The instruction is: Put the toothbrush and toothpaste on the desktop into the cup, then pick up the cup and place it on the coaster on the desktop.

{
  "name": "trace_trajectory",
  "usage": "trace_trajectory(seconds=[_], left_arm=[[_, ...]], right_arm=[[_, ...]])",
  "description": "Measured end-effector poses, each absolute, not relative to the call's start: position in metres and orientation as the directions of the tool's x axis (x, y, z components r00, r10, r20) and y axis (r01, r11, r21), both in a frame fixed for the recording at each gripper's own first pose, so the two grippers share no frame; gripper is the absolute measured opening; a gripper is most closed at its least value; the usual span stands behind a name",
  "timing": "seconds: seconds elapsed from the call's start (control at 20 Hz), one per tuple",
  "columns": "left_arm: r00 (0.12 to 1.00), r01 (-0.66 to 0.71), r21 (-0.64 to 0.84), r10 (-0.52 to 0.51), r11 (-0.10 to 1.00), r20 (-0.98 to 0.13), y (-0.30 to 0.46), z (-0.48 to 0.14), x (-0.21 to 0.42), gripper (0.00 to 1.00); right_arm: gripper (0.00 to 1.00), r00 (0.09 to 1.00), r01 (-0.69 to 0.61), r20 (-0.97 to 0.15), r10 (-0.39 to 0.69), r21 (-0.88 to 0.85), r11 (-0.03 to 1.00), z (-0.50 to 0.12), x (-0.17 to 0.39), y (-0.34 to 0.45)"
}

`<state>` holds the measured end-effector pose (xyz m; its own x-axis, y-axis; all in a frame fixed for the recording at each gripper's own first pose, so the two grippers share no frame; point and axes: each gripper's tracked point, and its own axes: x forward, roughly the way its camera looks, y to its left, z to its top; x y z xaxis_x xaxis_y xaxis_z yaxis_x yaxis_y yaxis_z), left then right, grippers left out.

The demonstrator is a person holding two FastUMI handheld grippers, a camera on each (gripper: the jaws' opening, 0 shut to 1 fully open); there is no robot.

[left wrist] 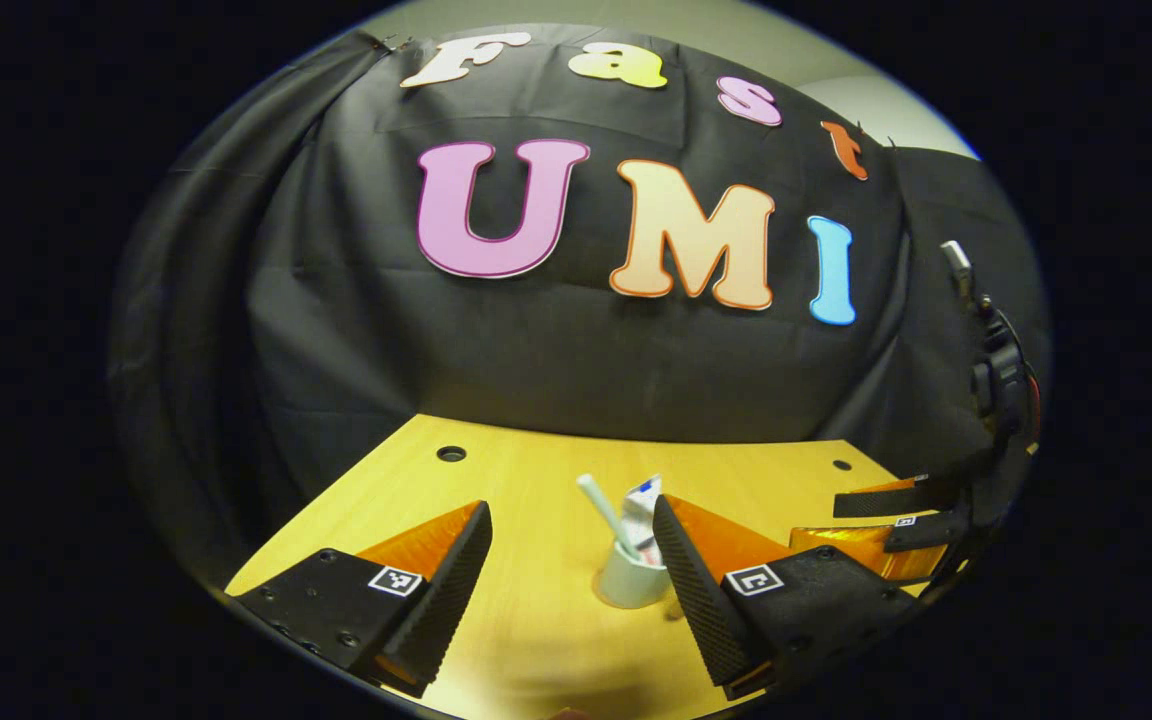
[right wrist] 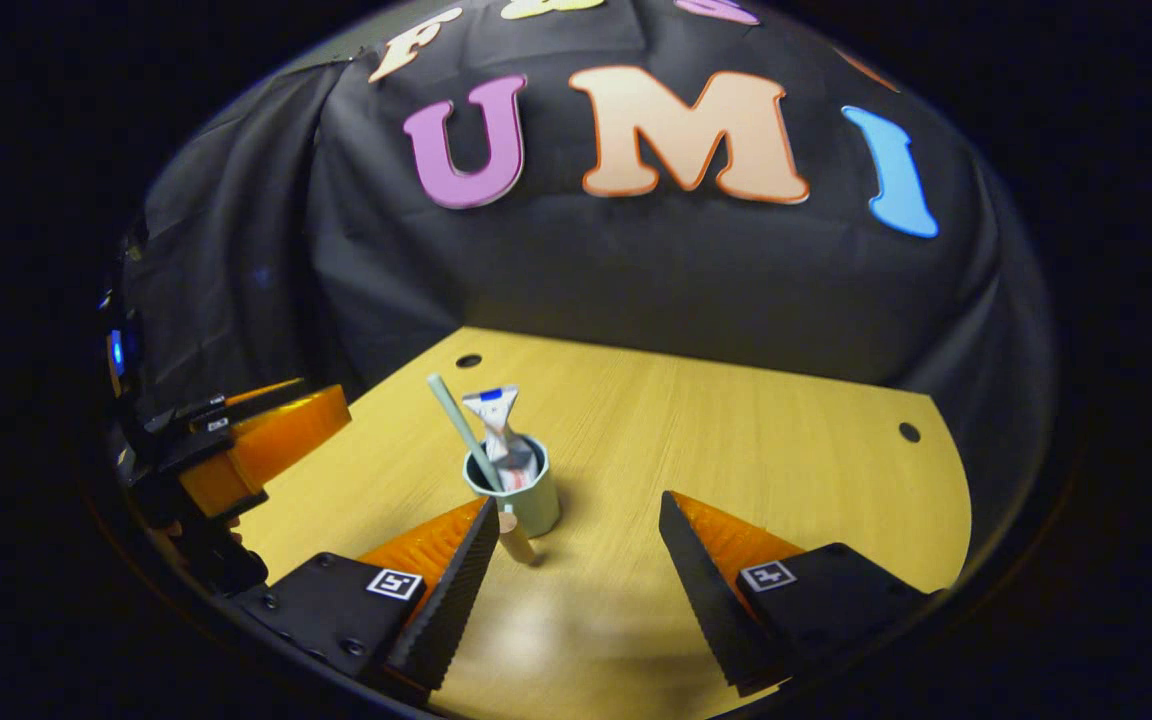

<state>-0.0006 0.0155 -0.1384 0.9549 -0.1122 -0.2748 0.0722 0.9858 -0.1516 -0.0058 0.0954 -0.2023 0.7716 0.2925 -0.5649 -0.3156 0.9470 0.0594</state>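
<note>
Right gripper view: both claws wide open, empty, cup between.

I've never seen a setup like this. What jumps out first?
A small cup stands mid-desk on the wooden desktop, with a toothbrush and a crumpled toothpaste tube poking out. In the foreground the right claw gapes open; the left claw does likewise around the cup.

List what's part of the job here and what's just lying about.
Job:
- cup
- toothbrush and toothpaste, both standing in the cup
- tan piece at the cup's foot, maybe the coaster, can't tell
- left claw and right claw, both open

Not the job:
- holes in the desktop
- black cloth wall
</note>
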Motion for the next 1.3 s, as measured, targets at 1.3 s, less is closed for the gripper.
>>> trace_trajectory(seconds=[1.3], left_arm=[[0.996,0.071,-0.077,-0.075,0.995,-0.047,-0.027,-0.027,-0.026,0.92]], right_arm=[[0.98,0.993,-0.029,-0.115,0.036,0.062,0.998,-0.035,-0.028,-0.040]])
